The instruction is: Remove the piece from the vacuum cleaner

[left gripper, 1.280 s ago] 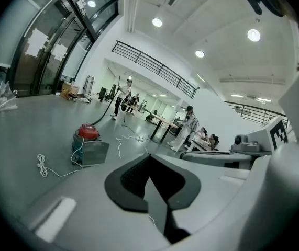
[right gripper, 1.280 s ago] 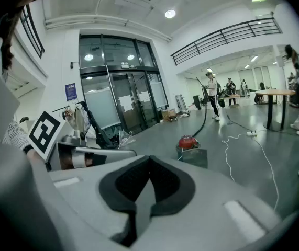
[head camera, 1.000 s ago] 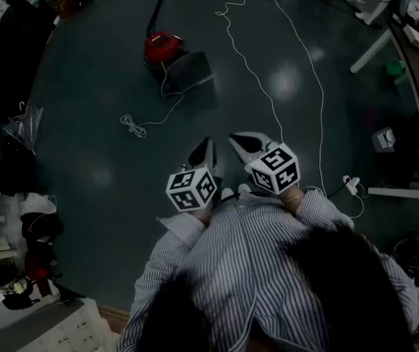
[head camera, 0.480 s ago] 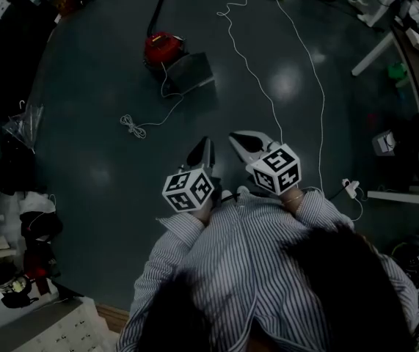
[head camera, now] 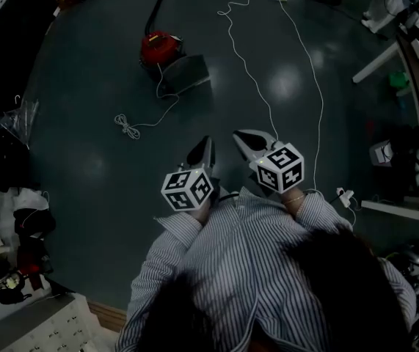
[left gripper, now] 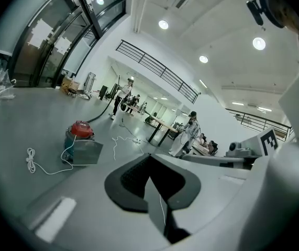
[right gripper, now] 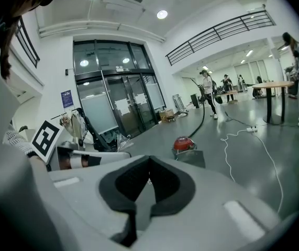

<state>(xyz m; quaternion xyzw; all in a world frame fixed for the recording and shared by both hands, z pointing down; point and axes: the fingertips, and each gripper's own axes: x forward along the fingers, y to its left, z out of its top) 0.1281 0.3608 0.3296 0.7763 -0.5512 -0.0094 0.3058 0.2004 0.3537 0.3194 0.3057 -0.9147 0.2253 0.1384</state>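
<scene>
Approach step: your left gripper and right gripper, both closed and empty, must reach the far vacuum cleaner.

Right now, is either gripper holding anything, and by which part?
Nothing is held. The left gripper and the right gripper are both shut with nothing between their jaws; the red vacuum cleaner sits apart on the floor.

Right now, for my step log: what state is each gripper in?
Left gripper: shut, holding nothing.
Right gripper: shut, holding nothing.
</scene>
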